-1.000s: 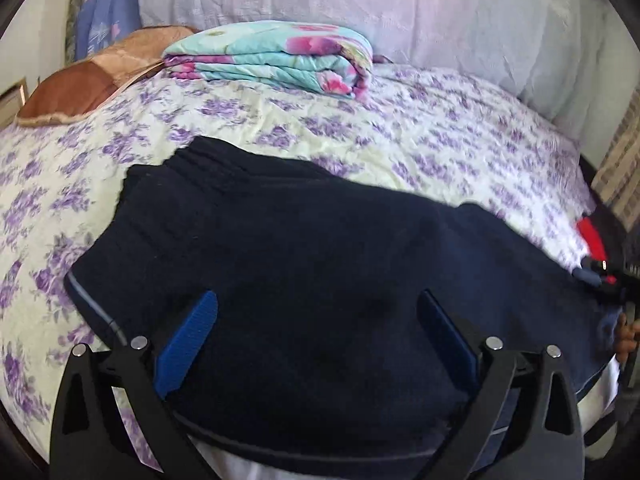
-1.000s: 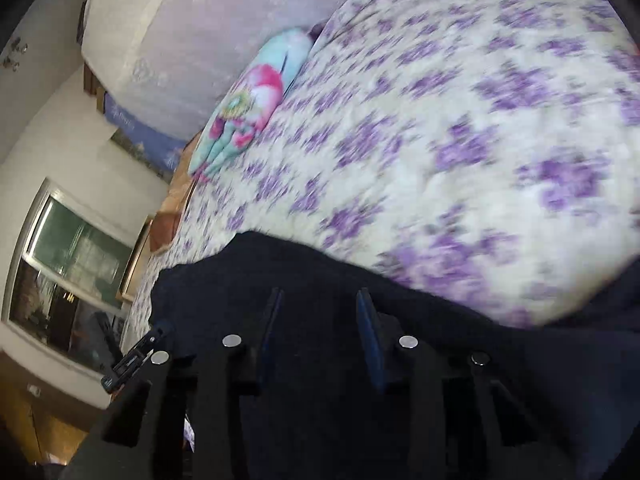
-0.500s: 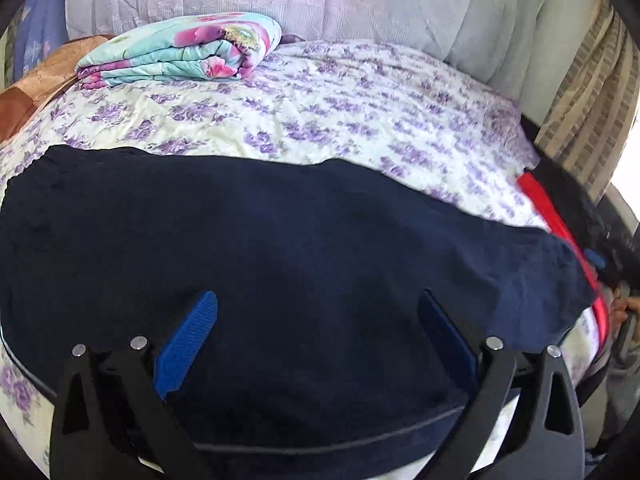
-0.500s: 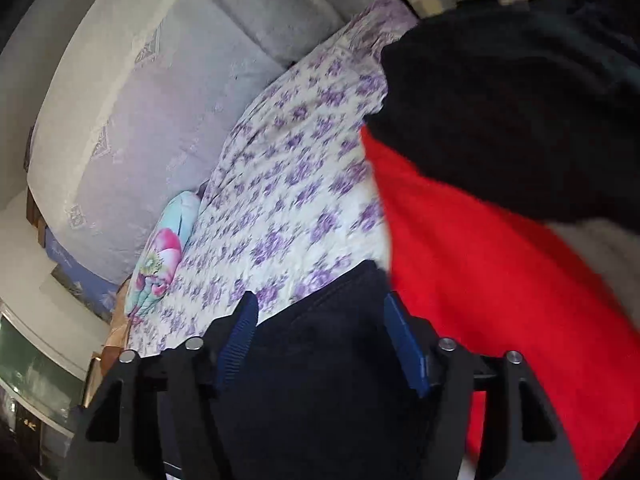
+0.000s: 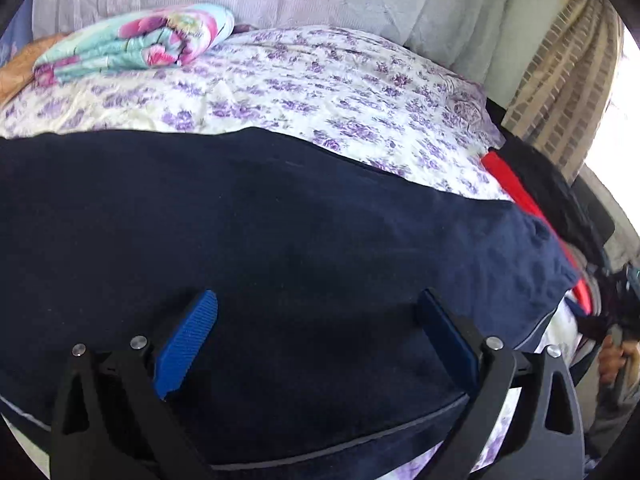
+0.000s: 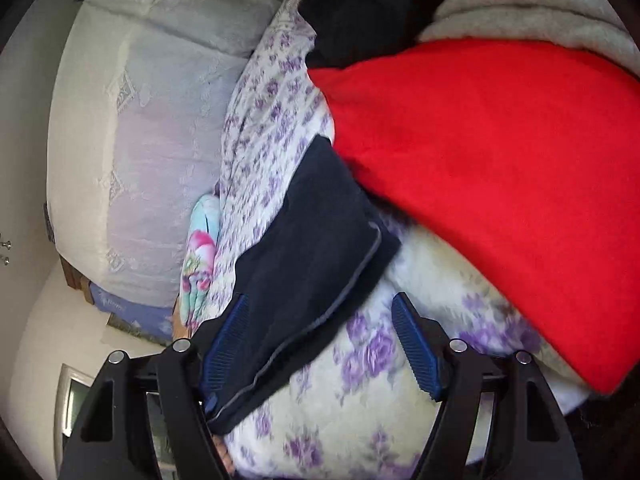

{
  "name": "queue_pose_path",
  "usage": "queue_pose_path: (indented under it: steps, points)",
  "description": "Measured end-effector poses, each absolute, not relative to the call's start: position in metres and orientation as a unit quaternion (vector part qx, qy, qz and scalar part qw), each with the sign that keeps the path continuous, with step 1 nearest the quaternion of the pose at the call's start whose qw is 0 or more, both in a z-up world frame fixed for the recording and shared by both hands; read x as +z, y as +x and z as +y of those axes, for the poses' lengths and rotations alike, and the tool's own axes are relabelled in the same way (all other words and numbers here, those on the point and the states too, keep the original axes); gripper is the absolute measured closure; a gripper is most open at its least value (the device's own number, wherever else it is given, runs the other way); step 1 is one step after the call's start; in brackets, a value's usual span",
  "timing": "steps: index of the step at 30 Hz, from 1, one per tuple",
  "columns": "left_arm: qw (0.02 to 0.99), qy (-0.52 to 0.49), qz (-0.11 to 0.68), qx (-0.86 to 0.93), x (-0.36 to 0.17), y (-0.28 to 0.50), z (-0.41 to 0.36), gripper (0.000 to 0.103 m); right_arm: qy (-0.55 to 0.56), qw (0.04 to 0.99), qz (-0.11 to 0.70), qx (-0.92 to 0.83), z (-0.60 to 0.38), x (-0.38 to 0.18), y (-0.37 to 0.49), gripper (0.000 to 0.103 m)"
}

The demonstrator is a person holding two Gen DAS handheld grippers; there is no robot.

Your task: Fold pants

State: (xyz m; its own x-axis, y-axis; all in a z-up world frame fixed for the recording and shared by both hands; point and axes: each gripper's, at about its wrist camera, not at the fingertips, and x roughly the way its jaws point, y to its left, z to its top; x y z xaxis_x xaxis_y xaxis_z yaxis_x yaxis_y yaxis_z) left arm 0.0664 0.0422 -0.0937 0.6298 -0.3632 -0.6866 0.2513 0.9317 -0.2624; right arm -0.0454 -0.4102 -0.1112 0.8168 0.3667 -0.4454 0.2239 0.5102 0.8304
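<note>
While the navy pants [image 5: 280,248] are lying spread flat across the floral bedsheet [image 5: 340,92], the left gripper [image 5: 316,320] is hovering over them, jaws gaping wide, holding nothing. Right gripper [image 6: 320,332] is hanging at the pants' hem end, jaws also wide, gripping nothing. Red garment [image 6: 500,152] is sitting just beside that hem. Folded floral blanket [image 5: 136,42] is resting near the headboard.
</note>
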Motion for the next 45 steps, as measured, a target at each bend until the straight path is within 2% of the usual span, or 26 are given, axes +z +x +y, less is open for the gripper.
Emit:
queue_pose_path:
  steps: [8,14,16,17,19,20,23,27,30,33,38,41,45]
  points:
    - [0.892,-0.143,0.387,-0.186,-0.069,0.074,0.040,0.005,0.462,0.847,0.264,-0.012,-0.399,-0.111,-0.028,0.029]
    - [0.901,-0.067,0.401,-0.152,-0.069,0.097,-0.020,0.005,0.429,0.866,0.256,-0.025,-0.394,-0.111,-0.028,0.030]
    - [0.900,-0.015,0.418,-0.121,-0.086,0.100,-0.039,0.005,0.420,0.870,0.258,-0.028,-0.394,-0.112,-0.030,0.037]
    - [0.902,0.009,0.418,-0.108,-0.096,0.100,-0.045,0.004,0.420,0.870,0.258,-0.027,-0.395,-0.113,-0.030,0.046]
    - [0.902,0.005,0.420,-0.103,-0.097,0.100,-0.042,0.004,0.443,0.859,0.255,-0.014,-0.402,-0.120,-0.031,0.073]
    - [0.904,-0.006,0.418,-0.092,-0.095,0.099,-0.036,0.004,0.460,0.851,0.252,-0.002,-0.405,-0.124,-0.031,0.080]
    - [0.908,-0.033,0.411,-0.076,-0.094,0.092,-0.021,0.004,0.459,0.855,0.240,0.011,-0.404,-0.123,-0.033,0.083]
    - [0.911,0.007,0.407,-0.070,-0.097,0.078,-0.018,0.004,0.452,0.865,0.217,0.021,-0.400,-0.105,-0.035,0.085]
    - [0.907,0.017,0.415,-0.072,-0.098,0.077,-0.017,0.004,0.385,0.900,0.204,0.028,-0.379,-0.070,-0.032,0.085]
    - [0.907,-0.015,0.412,-0.084,-0.090,0.071,0.000,0.004,0.297,0.933,0.194,0.054,-0.341,-0.031,-0.024,0.085]
    - [0.927,-0.084,0.363,-0.037,-0.066,0.042,0.081,0.004,0.140,0.962,0.200,0.122,-0.251,0.008,0.008,0.085]
    - [0.928,-0.129,0.349,0.014,-0.058,0.024,0.139,0.005,0.034,0.957,0.229,0.176,-0.178,0.002,0.031,0.085]
    - [0.926,-0.168,0.332,0.065,-0.054,0.002,0.199,0.005,-0.094,0.920,0.284,0.253,-0.083,-0.040,0.043,0.085]
